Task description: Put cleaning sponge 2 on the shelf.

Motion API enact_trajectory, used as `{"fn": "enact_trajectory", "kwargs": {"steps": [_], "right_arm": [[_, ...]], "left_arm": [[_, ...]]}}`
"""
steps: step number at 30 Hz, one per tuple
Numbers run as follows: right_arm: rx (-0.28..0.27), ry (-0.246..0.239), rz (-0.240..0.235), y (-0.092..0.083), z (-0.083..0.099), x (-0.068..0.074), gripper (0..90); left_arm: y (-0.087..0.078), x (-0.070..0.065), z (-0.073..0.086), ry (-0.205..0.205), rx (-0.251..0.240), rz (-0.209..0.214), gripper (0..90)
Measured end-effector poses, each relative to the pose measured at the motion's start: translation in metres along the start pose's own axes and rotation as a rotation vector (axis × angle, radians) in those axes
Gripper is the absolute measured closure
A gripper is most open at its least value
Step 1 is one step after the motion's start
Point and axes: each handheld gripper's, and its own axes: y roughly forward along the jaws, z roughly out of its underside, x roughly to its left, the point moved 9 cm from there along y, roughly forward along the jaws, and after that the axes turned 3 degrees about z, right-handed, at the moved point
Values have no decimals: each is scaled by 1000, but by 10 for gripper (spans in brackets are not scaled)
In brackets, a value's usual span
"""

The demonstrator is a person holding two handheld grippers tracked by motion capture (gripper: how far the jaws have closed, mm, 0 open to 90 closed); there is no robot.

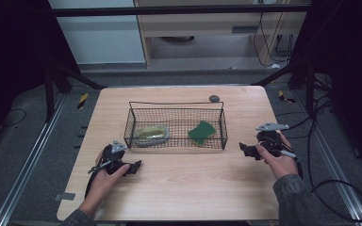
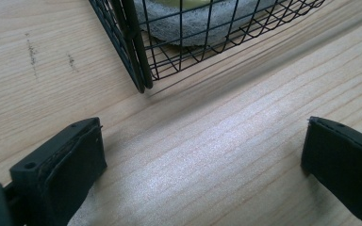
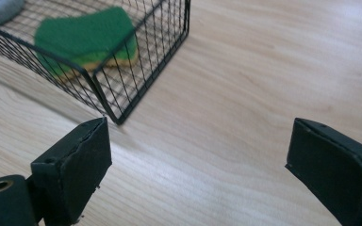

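Observation:
A black wire basket (image 1: 176,104) stands in the middle of the wooden table (image 1: 184,179). Inside it lie a grey and yellow sponge (image 1: 152,133) at the left and a green sponge (image 1: 201,132) at the right. My left gripper (image 1: 135,167) rests low at the basket's front left corner (image 2: 139,80), jaws wide apart with bare wood between them; the grey sponge (image 2: 193,23) shows through the mesh. My right gripper (image 1: 243,149) is off the basket's front right corner (image 3: 118,117), open and empty, with the green sponge (image 3: 87,37) behind the wire.
A small dark round object (image 1: 213,98) lies on the table behind the basket. Cables (image 1: 339,188) trail over the floor at the right. A shelf unit (image 1: 207,28) stands beyond the table.

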Motion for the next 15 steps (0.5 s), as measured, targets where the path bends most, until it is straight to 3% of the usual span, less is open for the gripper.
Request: {"fn": "enact_trajectory", "kwargs": {"steps": [8, 14, 15], "right_arm": [[54, 46, 3, 22, 34, -5, 79], [30, 85, 42, 32, 38, -16, 88], [15, 108, 62, 35, 38, -24, 91]], "left_arm": [[0, 0, 0, 0, 0, 0, 0], [0, 0, 0, 0, 0, 0, 0], [0, 0, 0, 0, 0, -1, 0]]}}
